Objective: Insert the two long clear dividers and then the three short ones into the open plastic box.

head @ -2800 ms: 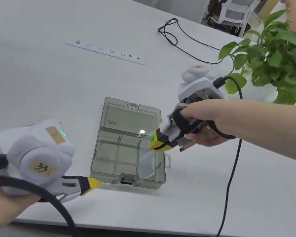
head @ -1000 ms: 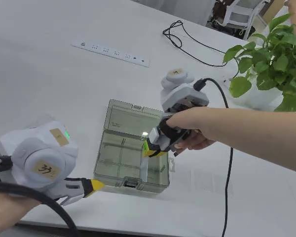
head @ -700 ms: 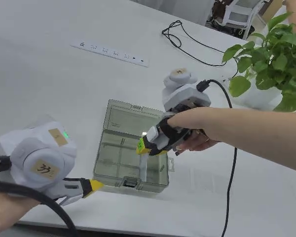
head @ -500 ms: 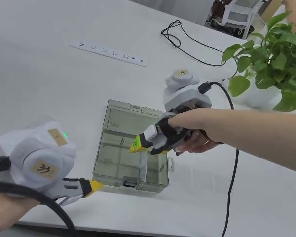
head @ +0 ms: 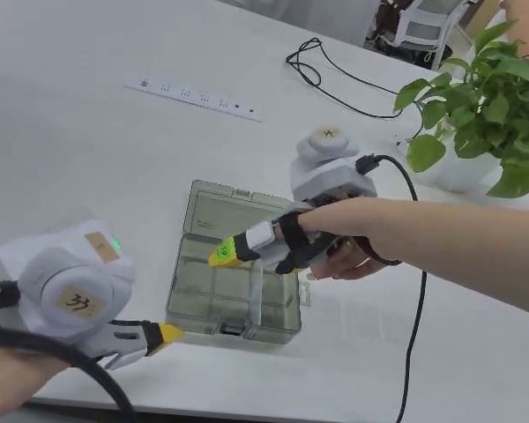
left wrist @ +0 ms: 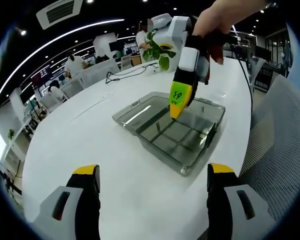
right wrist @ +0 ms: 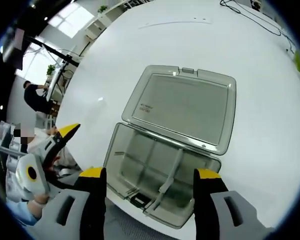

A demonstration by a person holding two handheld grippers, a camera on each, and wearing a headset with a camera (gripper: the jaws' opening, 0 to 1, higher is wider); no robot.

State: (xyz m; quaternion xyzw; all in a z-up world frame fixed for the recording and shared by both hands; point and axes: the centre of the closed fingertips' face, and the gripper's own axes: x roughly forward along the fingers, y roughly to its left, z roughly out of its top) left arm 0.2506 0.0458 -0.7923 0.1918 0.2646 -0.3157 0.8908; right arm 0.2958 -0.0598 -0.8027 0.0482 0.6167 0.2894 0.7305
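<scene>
A white desk [head: 70,176] in an open office carries the work. Nearest the person, the left tool [left wrist: 151,171] is held low near the front left corner of the open plastic box [head: 203,319], apart from its wall, with jaws spread and nothing between them.

The box lies with its long axis across the person. Its base is on the near side, and its lid [head: 234,210] is folded back flat on the desk behind. The right tool [right wrist: 150,173] is held above the base with its tips directed toward the person's left. Its jaws are spread and empty, and in the right gripper view the base is framed between them. The right tool is therefore judged the nearer of the two to the work.

Inside the base, clear partitions are seen forming a grid. One clear divider [right wrist: 171,172] is set across the short span toward the right end, from hinge side to latch side. Whether it is fully seated — and how many dividers are in place — cannot be told.

Beyond the box, a power strip [head: 194,95], a black cable [head: 335,75] and a potted plant [head: 476,97] are on the desk, well apart from the work.
</scene>
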